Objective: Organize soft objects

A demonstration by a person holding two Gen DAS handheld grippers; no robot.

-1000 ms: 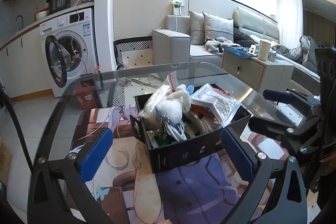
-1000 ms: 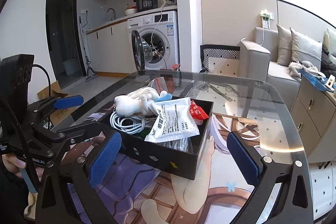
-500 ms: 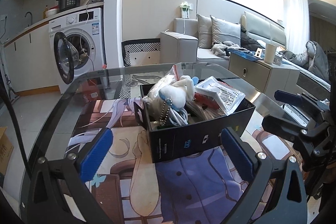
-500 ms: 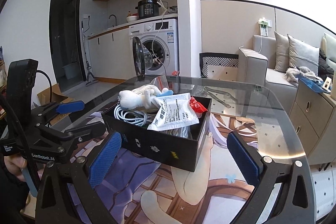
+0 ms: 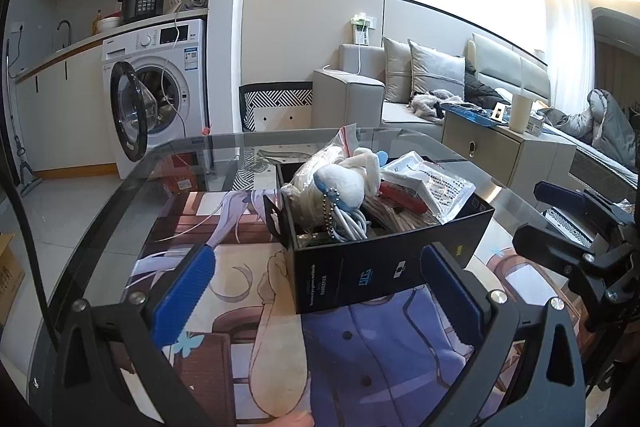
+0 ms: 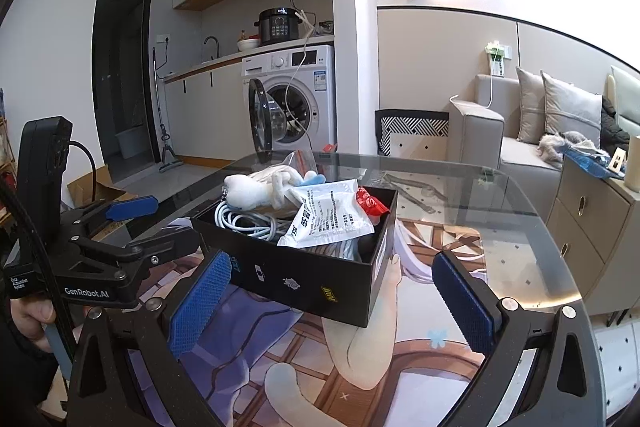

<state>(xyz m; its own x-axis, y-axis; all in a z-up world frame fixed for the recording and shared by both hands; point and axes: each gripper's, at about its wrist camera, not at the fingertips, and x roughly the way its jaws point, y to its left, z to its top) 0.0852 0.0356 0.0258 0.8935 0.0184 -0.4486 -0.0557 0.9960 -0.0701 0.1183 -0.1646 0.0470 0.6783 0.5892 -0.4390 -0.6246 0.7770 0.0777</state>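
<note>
A black cardboard box point(image 5: 376, 267) point(image 6: 304, 283) stands on a glass table with a printed cartoon mat. On top of its heap lies a white plush toy point(image 5: 348, 179) point(image 6: 256, 189) with a ball chain. Beside it lie a white printed plastic packet point(image 5: 432, 179) point(image 6: 328, 217), a red packet point(image 6: 370, 205) and coiled white cable point(image 5: 352, 223) point(image 6: 244, 221). My left gripper point(image 5: 320, 287) is open, hovering just short of the box's near wall. My right gripper point(image 6: 332, 307) is open too, at the box's other side. Neither holds anything.
The glass table's rim point(image 5: 132, 183) curves around the left and far side. Beyond it stand a washing machine point(image 5: 156, 87) with its door open, a grey sofa point(image 5: 360, 99) and a beige drawer cabinet point(image 5: 504, 151). A hand point(image 6: 28, 319) grips the left gripper's handle.
Both grippers have tilted up and drawn slightly back, so the box sits lower and more level in each view. Their fingers stay open and the box's contents have not moved.
</note>
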